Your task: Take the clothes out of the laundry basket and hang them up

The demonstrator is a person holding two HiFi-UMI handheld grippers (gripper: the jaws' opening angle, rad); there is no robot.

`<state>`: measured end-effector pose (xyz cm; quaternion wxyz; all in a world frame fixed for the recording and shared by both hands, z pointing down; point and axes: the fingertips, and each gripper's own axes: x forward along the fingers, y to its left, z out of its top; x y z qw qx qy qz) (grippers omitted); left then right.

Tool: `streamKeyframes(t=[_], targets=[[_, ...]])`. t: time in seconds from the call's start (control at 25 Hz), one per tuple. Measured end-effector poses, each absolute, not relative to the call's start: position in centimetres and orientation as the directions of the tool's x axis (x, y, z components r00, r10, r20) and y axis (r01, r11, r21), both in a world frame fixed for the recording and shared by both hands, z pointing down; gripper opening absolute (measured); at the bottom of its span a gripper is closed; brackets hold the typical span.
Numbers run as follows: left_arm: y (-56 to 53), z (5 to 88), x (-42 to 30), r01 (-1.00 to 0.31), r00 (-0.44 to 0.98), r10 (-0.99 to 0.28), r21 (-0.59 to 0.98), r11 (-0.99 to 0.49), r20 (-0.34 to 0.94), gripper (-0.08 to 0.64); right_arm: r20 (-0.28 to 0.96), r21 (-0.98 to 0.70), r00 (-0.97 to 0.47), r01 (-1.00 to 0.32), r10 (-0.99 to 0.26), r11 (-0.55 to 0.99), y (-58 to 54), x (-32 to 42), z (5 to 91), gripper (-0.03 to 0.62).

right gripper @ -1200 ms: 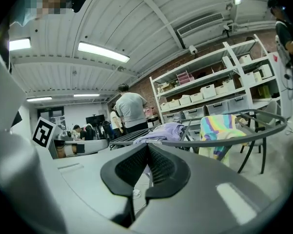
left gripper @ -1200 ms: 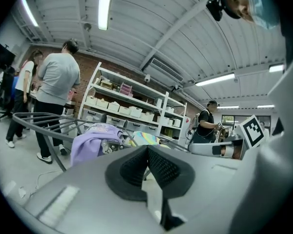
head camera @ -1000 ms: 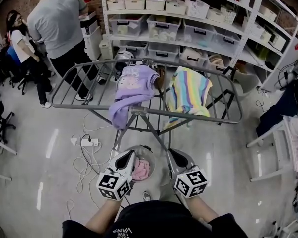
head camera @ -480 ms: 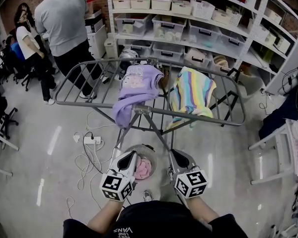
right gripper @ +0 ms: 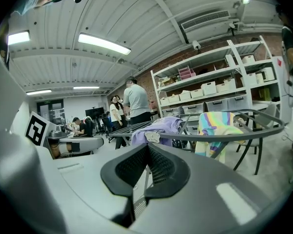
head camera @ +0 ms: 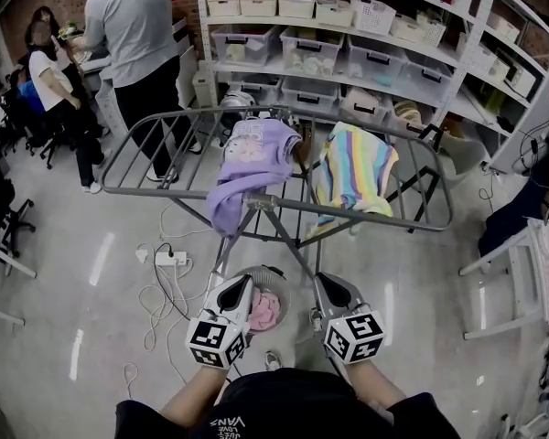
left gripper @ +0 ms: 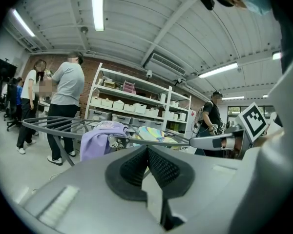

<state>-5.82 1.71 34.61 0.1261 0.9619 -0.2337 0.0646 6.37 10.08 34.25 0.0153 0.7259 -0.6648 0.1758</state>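
Note:
A grey drying rack (head camera: 137, 190) stands ahead of me with a lilac garment (head camera: 249, 158) and a rainbow-striped cloth (head camera: 352, 172) draped over it. Beneath its near rail sits a round laundry basket (head camera: 280, 287) holding pink clothes (head camera: 261, 311). My left gripper (head camera: 237, 291) and right gripper (head camera: 329, 290) hover side by side just above the basket, both shut and empty. In the left gripper view the lilac garment (left gripper: 100, 135) hangs on the rack (left gripper: 49, 126) beyond the closed pads (left gripper: 158, 167). The right gripper view shows the striped cloth (right gripper: 217, 128) beyond the rack rail (right gripper: 224, 134).
Two people (head camera: 128, 35) stand at the back left beside the rack. White shelving (head camera: 348, 44) with bins fills the back wall. A power strip (head camera: 169, 260) and cables lie on the floor left of the basket. A white frame (head camera: 508, 282) stands at the right.
The standing person at the back left has shifted slightly to the right. My grippers have stayed in place over the basket.

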Motion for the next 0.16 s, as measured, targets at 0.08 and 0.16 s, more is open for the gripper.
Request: streamKeyframes(t=[0.08,0.16], targets=[[1.83,34.75,-5.5,-0.461,0.885,-0.428,0.213,-0.862,0.183,0.002,0.273,-0.21,0.056,-0.971,-0.96,-0.116,10.09,6.66,34.3,0.005],[1.97,34.88,-5.17,-0.457,0.887,-0.424,0.213,-0.864,0.182,0.002,0.27,-0.21,0.057,-0.971,-0.961,-0.117,10.12,6.96,34.34,0.005]])
